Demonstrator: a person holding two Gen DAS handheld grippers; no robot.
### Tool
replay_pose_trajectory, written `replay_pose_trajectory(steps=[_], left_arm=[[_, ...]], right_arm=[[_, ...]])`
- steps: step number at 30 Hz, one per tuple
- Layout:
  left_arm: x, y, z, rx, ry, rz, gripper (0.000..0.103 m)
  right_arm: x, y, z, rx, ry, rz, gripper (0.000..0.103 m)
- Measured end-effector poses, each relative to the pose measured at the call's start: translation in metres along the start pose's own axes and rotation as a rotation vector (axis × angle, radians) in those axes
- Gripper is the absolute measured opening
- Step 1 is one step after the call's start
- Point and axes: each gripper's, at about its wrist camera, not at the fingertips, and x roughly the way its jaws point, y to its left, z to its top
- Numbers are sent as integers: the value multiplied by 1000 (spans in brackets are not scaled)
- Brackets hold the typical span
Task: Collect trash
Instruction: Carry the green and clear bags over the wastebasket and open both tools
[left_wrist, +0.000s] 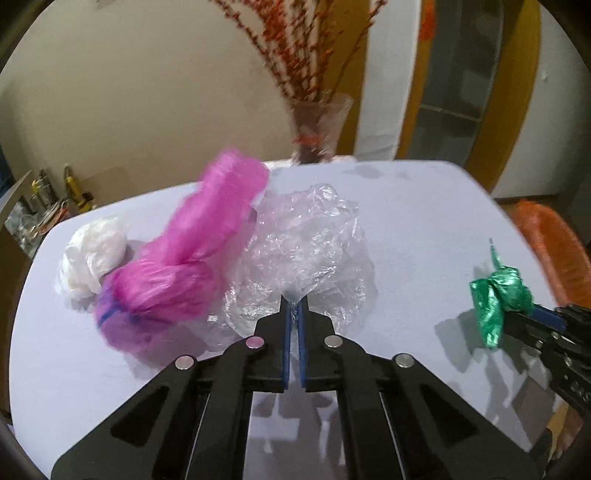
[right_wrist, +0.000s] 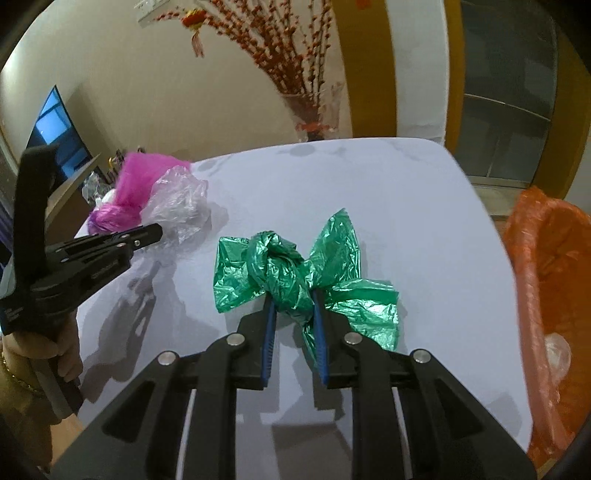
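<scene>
So both hands are busy grabbing at once here. The left hand-held gripper (left_wrist: 294, 302) is pinching a corner of the clear plastic bag (left_wrist: 306, 236), jaws clamped nearly flat on the thin film, while the rest of the bag is lying crumpled on the table (left_wrist: 424, 229). The right hand-held gripper (right_wrist: 292, 301) is clenching the knotted green plastic bag (right_wrist: 295, 273) around its twisted middle, loose ends flopping out either side.

Looks like the pick-up step for two pieces of trash together. Still sitting on the table: a pink plastic bag (left_wrist: 199, 254) touching the clear one, and a white wad (left_wrist: 94, 256) just beside it on the far left.

The orange-lined bin (right_wrist: 546, 280) is standing off the table's right edge, close to the green bag. Next move, I'm guessing, is swinging the right one over that rim and letting go, then carrying the clear bag across. The clear bag could drag the pink one along as it's lifting, so it's probably worth going straight up first.
</scene>
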Motion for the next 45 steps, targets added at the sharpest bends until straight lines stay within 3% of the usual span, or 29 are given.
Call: replay_pose_trajectory(steps=[8, 18, 33, 45], left_arm=[[-48, -16, 10, -8, -90, -122, 2], [-99, -46, 6, 36, -151, -186, 2], [-113, -135, 12, 129, -183, -335, 2], [-101, -219, 13, 227, -172, -443, 2]], right_arm=[[-39, -17, -7, 39, -60, -19, 19], [-80, -32, -18, 88, -126, -42, 19], [-164, -85, -50, 189, -248, -163, 20], [-192, -148, -63, 329, -298, -261, 20]])
